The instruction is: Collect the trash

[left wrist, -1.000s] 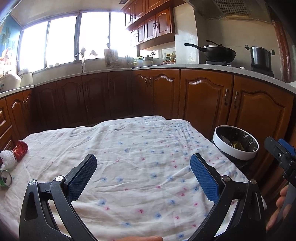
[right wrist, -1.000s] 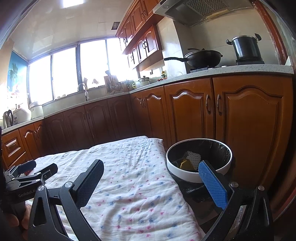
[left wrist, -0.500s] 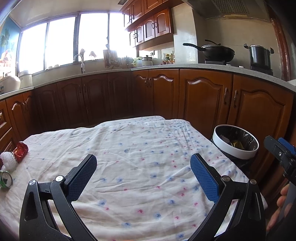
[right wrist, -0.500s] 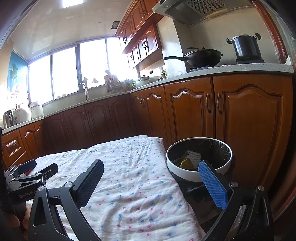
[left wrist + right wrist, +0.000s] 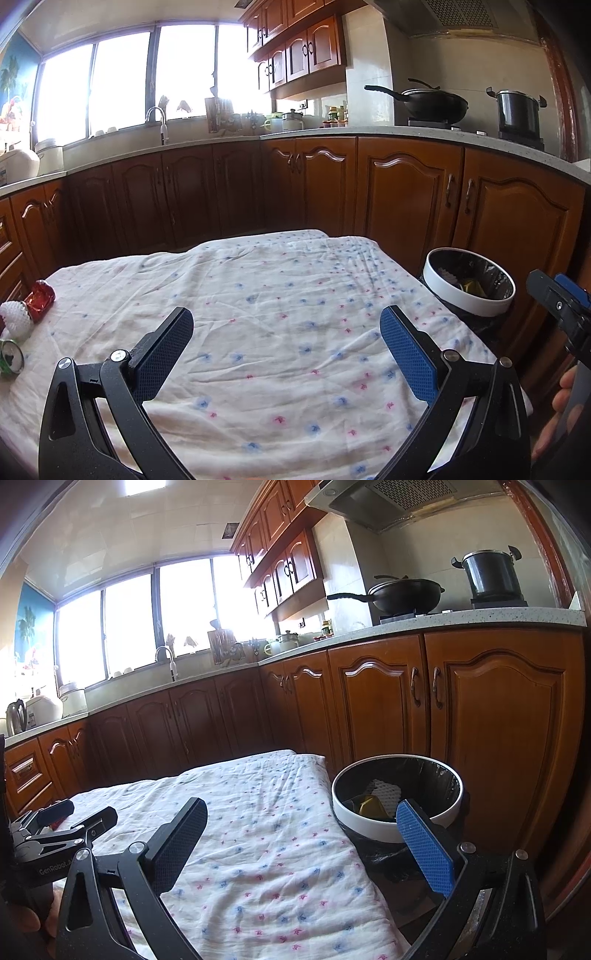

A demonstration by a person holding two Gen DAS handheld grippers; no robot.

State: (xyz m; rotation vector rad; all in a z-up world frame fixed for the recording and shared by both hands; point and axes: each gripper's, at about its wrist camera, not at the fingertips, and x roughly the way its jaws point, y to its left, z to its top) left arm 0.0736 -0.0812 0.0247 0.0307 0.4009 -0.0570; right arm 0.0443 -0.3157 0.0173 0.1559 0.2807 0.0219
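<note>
Both grippers' fingers [image 5: 406, 354] spread wide, empty, white-rimmed black-lined bin [image 5: 369, 829] holding yellow and white scraps

Open cloth [image 5: 280, 314] ahead; trash [image 5: 26, 314] crowds its left edge, bin [image 5: 469, 299] right.

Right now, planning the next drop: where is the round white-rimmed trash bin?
In both views the round white-rimmed trash bin stands right of the cloth-covered table, before the wooden cabinets.

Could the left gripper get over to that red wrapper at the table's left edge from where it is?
Probably yes. The left gripper is open and empty, and only bare cloth lies between it and the red wrapper.
</note>
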